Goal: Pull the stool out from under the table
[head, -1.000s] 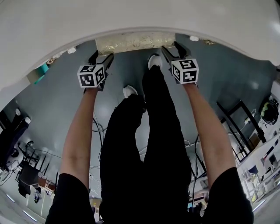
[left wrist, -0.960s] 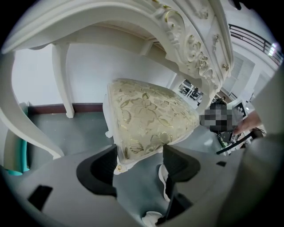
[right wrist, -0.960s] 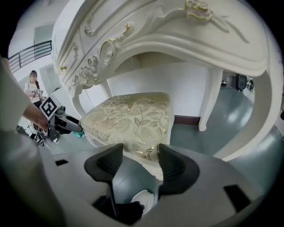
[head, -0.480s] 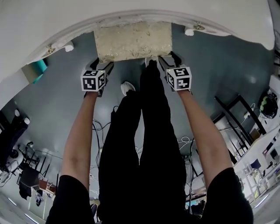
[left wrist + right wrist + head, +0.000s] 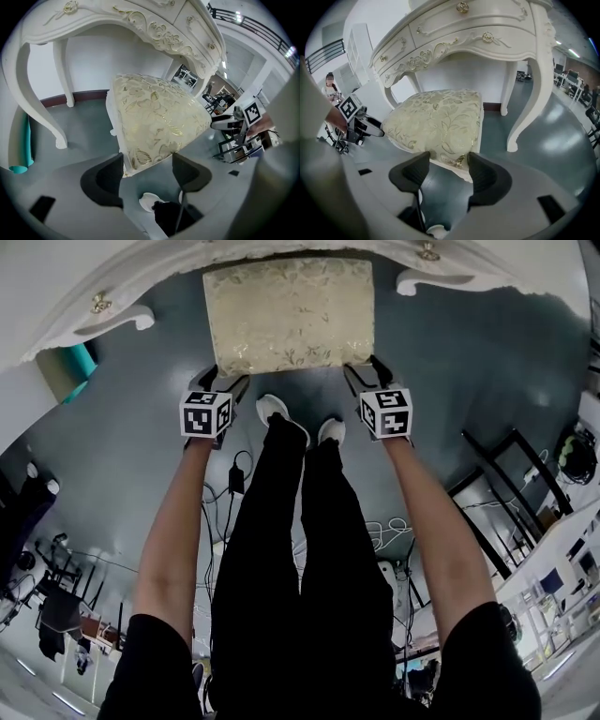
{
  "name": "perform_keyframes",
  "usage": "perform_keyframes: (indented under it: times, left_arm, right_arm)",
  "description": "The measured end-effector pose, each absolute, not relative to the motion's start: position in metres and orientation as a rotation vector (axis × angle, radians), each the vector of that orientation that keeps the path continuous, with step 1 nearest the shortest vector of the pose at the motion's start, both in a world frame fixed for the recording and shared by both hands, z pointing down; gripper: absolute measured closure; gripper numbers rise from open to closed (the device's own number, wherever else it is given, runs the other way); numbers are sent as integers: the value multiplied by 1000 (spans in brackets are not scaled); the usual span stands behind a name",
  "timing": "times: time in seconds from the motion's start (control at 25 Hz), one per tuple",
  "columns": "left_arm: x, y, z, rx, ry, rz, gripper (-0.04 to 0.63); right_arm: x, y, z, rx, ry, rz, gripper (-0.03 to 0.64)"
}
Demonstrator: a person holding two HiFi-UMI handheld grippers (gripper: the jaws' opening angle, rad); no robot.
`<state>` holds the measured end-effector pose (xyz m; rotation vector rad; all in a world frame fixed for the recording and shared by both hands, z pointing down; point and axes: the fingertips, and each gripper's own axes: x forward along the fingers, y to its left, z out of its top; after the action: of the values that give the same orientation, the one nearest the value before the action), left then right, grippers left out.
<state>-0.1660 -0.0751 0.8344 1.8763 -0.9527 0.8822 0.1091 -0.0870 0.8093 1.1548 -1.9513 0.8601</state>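
Head view: stool [image 5: 289,315] sits mostly clear of the white worktop [image 5: 47,277], far edge at its rim. Left tongs [image 5: 223,379] and right tongs [image 5: 364,368], spread wide, each clamp a near seat corner. Pull judged nearly done; slight withdrawal remains.

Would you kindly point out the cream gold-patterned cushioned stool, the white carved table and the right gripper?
Cream gold-patterned cushioned stool [image 5: 289,315], head view, middle of the cushion.
White carved table [image 5: 440,23], right gripper view, drawer front.
Right gripper [image 5: 449,160], right gripper view, midway between fingertips.
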Motion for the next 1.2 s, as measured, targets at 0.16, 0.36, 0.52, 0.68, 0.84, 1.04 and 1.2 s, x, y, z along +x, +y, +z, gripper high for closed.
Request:
perform_keyframes:
  times: [0.16,0.36,0.52,0.68,0.84,1.04,1.2]
  left_arm:
    - [-173,-43,837,1849,-926,903,272]
    - [-167,-9,839,1835,-921,903,272]
    - [-166,13,836,1829,-949,891,272]
    - [-161,35,838,1825,-951,892,272]
    - [-158,60,840,1820,-934,902,272]
    - [-158,66,839,1814,-960,889,272]
    - [-157,79,841,1797,-966,878,272]
  right_arm:
    - [102,-58,813,1148,-1931,871,353]
    - [108,-29,813,1130,-1917,890,353]
    - [109,-12,812,1138,-1925,891,353]
    - [113,9,812,1133,-1923,892,353]
    - [117,34,815,1141,-1922,895,353]
    - [117,37,813,1141,-1930,883,353]
    - [117,45,815,1140,-1929,879,353]
